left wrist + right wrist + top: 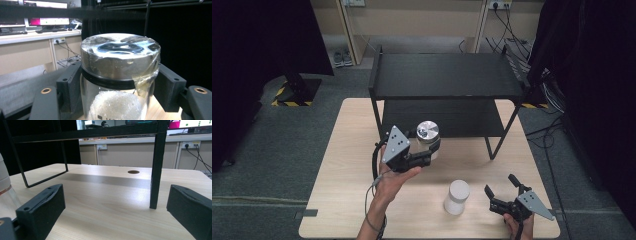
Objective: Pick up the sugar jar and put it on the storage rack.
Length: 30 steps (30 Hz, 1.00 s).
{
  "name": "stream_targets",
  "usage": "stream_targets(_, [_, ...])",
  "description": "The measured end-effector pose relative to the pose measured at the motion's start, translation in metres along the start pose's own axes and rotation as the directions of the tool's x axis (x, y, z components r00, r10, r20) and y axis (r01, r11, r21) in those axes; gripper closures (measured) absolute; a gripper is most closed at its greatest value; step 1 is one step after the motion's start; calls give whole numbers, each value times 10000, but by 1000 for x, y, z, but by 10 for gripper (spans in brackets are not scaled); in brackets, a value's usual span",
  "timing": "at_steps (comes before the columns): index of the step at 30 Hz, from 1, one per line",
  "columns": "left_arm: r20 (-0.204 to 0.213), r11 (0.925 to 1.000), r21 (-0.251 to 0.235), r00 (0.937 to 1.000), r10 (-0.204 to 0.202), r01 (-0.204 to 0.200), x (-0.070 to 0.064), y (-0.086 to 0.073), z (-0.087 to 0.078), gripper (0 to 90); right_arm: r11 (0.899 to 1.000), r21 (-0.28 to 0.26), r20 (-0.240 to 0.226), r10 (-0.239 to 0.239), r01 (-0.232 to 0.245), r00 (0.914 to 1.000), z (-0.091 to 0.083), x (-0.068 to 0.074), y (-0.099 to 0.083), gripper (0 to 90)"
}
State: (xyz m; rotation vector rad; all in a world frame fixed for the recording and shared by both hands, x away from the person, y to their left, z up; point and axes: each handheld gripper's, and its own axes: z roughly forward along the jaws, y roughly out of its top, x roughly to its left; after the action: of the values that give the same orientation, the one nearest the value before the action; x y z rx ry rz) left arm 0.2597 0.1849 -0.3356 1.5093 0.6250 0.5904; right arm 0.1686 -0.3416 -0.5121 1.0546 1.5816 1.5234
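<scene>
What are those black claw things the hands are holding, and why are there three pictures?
A person holds a grabbing tool in each hand. One picture looks down from above; the other two come from small cameras riding on each tool. On the pale wooden table stand a black two-level metal shelf and a white cylinder-shaped container. The left tool is squeezing a clear glass jar with a shiny silver lid, with white crystals inside. The right tool is open, holding nothing.

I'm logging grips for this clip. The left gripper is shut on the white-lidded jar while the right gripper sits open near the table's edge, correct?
Not quite: the jar in the left gripper has a silver metal lid, as the left gripper view shows. The white-topped container stands free on the table. The right gripper is open, as you say.
</scene>
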Motion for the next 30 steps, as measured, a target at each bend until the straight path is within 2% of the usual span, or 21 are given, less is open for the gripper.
stream_targets(2, [66,9999,-2,9999,128,-128,4,14,0,311,10000,-2,2,-2,2,10000,0,0,0,18])
stream_targets(3, [66,9999,-2,9999,128,-128,4,14,0,311,10000,-8,3,3,-3,10000,0,0,0,18])
stream_targets(4, [81,9996,16,9996,287,-287,5,26,0,311,10000,-5,8,2,-2,10000,0,0,0,18])
stream_targets(6, [102,9992,30,9991,408,-409,6,35,0,311,10000,-16,11,10,-10,10000,0,0,0,18])
stream_targets(9, [248,9996,2,9993,269,-269,13,50,-1,311,10000,-16,13,16,-16,10000,0,0,0,18])
stream_targets(10, [248,9996,2,9993,269,-269,13,50,-1,311,10000,-16,13,16,-16,10000,0,0,0,18])
stream_targets(18, [415,9995,161,9988,247,-254,25,85,1,311,10000,3,11,2,-2,10000,0,0,0,18])
stream_targets(22, [369,9988,282,9985,401,-411,26,103,4,311,10000,10,2,-3,3,10000,0,0,0,18])
stream_targets(27, [374,9991,214,9987,347,-356,30,121,7,311,10000,-3,13,7,-7,10000,0,0,0,18])
stream_targets(30, [172,9987,278,9989,431,-435,30,133,11,311,10000,13,-1,44,-44,10000,0,0,0,18])
